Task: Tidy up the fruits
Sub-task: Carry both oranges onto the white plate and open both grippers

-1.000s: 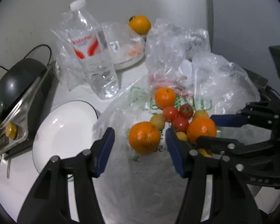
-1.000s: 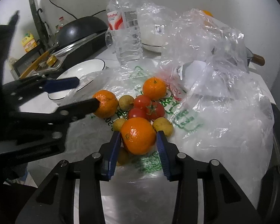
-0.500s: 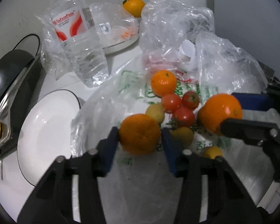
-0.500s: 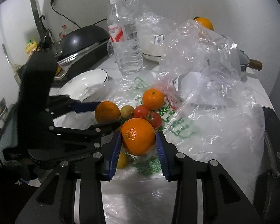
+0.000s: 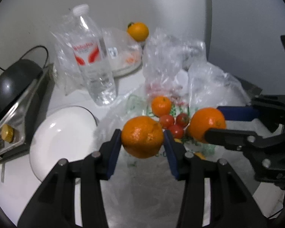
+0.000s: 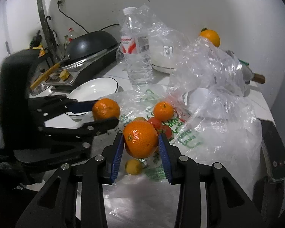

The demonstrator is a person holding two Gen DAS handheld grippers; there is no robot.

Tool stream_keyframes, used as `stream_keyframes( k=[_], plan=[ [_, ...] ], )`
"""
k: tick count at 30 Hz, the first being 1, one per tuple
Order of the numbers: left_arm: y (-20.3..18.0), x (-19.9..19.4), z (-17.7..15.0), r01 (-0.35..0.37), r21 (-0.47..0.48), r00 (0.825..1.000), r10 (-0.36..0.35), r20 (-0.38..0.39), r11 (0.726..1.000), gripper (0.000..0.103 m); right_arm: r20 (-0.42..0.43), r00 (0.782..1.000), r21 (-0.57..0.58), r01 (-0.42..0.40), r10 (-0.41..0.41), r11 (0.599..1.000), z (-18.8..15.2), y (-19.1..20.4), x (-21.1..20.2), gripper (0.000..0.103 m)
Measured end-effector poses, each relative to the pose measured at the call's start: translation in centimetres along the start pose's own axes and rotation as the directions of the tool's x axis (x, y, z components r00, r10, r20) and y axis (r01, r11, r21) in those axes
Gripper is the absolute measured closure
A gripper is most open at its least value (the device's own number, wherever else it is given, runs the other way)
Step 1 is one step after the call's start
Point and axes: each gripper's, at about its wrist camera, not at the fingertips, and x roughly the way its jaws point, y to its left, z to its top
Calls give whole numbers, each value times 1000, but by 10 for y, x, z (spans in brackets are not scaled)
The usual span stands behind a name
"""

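Observation:
My left gripper (image 5: pixel 142 138) is shut on an orange (image 5: pixel 142 136) and holds it above the plastic sheet. My right gripper (image 6: pixel 140 142) is shut on a second orange (image 6: pixel 140 139), also lifted; it shows at the right of the left wrist view (image 5: pixel 206 124). The left gripper's orange shows in the right wrist view (image 6: pixel 106 108). A smaller orange (image 5: pixel 161 106), three red tomatoes (image 5: pixel 173 121) and small yellow fruits (image 6: pixel 133 166) lie on the sheet. A white bowl (image 5: pixel 62 138) stands at the left.
A water bottle (image 5: pixel 93 57) stands behind the fruit. Another orange (image 5: pixel 138 31) sits on a bagged white cooker (image 6: pixel 165 57) at the back. Crumpled clear bags (image 6: pixel 209 79) lie at the right. A black pan on a stove (image 6: pixel 89 45) is at the left.
Both grippers have risen with their oranges off the plastic sheet. One second ago the left gripper was open around its orange; it has since closed on it.

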Motion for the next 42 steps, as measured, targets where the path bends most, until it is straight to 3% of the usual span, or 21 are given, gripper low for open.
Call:
stream_keyframes(
  k=[11,23,35,42],
  plan=[
    [22,-36,-8,1,-25,998,1,66,1000,57,22,1000,2,19,-19,1000,13,18,-7,63],
    [68,-61,-20,-57,-96,991,68,115,994,57,53,998,-22,41,-40,999,43,34,-7,63],
    [119,-55,-40,-105,-151,988,120,96,983,57,46,999,-78,-22,26,997,72,77,21,63],
    [139,-44,-53,-106,-152,990,118,74,983,57,-4,996,-113,-87,87,990,78,110,54,63]
  ],
)
